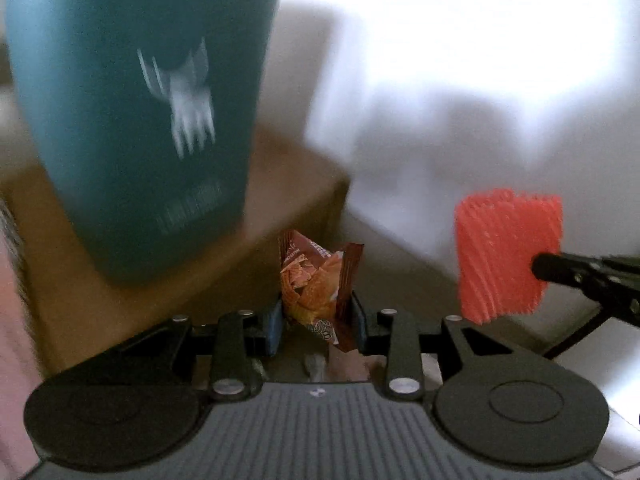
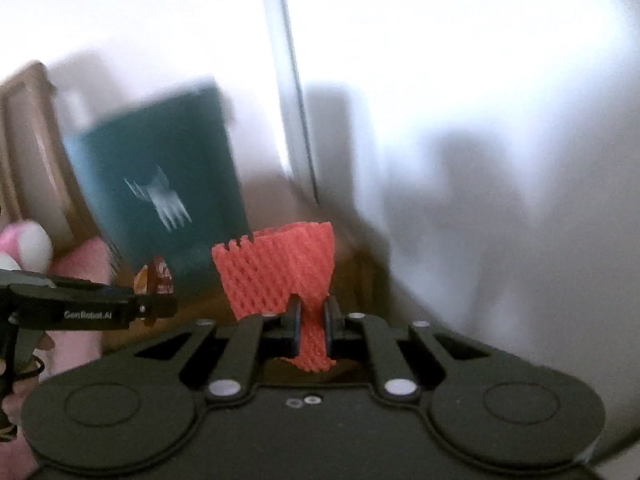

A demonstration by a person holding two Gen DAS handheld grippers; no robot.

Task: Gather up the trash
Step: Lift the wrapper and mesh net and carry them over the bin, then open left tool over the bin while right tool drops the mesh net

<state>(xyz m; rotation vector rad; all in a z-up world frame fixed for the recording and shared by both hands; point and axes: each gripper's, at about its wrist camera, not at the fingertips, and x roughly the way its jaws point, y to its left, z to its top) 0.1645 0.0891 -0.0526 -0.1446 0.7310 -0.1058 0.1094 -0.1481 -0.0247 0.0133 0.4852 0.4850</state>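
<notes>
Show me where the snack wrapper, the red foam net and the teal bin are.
snack wrapper (image 1: pixel 316 288), left wrist view, orange middle.
red foam net (image 2: pixel 280 264), right wrist view, wide upper part.
teal bin (image 1: pixel 132 120), left wrist view, front wall.

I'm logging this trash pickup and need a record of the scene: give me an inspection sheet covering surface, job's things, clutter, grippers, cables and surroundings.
Surface: brown floor or board under the bin, blurred.
Job's things: tall teal plastic bin with a white logo; crumpled orange-brown snack wrapper; red foam fruit net.
Clutter: pink and white soft object at the left edge of the right wrist view, unclear what.
Grippers: left gripper pinches the snack wrapper; right gripper pinches the foam net.
Cables: thin black cable under the right gripper.
Surroundings: white wall, brightly lit; pale vertical frame; wooden panel behind the bin.
</notes>
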